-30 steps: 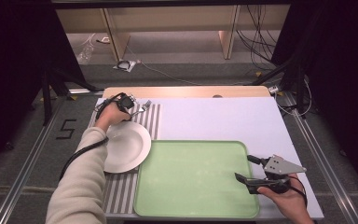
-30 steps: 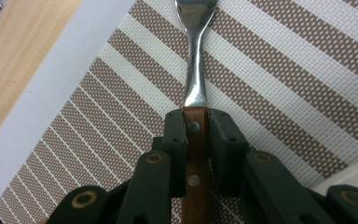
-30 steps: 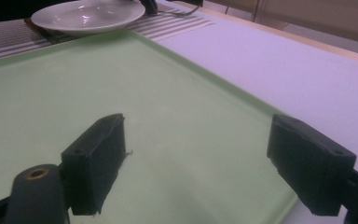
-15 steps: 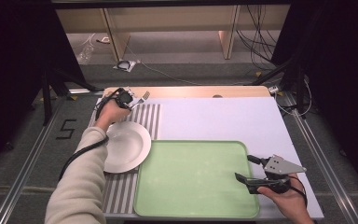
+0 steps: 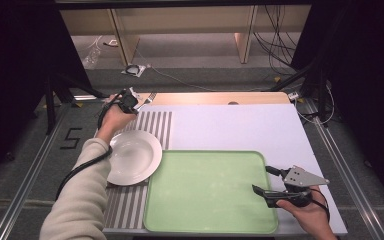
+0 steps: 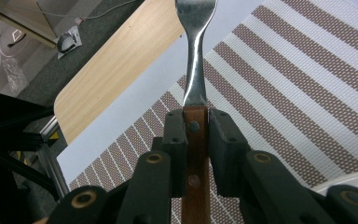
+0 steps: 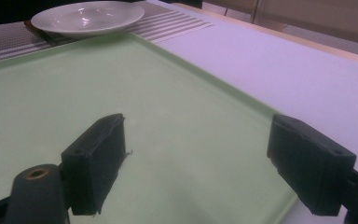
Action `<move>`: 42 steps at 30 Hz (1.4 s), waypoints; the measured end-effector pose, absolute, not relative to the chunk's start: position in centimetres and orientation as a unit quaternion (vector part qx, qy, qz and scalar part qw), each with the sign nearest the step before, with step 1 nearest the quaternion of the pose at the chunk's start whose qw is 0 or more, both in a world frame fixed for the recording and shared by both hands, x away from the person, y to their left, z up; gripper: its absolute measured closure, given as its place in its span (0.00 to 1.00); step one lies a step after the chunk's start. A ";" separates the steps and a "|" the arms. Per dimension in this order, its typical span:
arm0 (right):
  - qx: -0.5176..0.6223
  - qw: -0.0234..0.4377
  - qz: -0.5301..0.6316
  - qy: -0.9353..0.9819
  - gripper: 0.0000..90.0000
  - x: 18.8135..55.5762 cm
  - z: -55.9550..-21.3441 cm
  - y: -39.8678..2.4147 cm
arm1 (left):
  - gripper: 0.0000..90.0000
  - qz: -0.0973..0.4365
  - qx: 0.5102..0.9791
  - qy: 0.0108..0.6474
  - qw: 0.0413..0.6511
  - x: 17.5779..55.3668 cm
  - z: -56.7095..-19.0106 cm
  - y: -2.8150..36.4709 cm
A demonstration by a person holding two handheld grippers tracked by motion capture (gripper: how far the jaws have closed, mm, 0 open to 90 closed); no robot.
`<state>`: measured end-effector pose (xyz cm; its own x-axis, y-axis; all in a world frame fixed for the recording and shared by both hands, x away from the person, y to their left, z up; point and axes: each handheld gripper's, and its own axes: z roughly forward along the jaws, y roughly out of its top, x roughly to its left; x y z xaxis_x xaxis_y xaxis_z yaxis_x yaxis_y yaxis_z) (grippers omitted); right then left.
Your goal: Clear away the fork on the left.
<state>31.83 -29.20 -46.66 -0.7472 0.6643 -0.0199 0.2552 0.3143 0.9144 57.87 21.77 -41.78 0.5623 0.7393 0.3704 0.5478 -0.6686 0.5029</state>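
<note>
My left gripper (image 6: 196,122) is shut on the wooden handle of a fork (image 6: 196,70), whose steel neck and tines point away from me above the striped placemat (image 6: 307,79). From above, that gripper (image 5: 130,102) is lifted over the placemat's far left corner, and the fork (image 5: 149,97) sticks out to its right. A white plate (image 5: 132,156) rests on the placemat (image 5: 157,127) just below it. My right gripper (image 5: 266,181) stands open over the right edge of the green tray (image 5: 205,190), and nothing sits between its pads (image 7: 98,158).
A white sheet (image 5: 230,127) covers the table to the right of the placemat, with a wooden strip (image 5: 215,98) along the far edge. Metal rails (image 5: 340,165) run down both sides. Cables and shelving lie on the floor beyond.
My left gripper has risen with the fork and drifted toward the table's far edge. The right gripper has stayed in place.
</note>
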 end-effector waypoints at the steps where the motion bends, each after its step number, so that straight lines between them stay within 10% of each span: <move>1: 0.294 0.201 0.506 0.785 0.23 31.8 -46.6 -29.2 | 0.86 0.284 0.867 0.373 0.170 57.7 -41.6 21.7; 42: 0.293 0.202 0.502 0.788 0.23 31.6 -46.5 -28.9 | 0.85 0.211 0.870 0.383 0.227 44.1 -39.3 16.8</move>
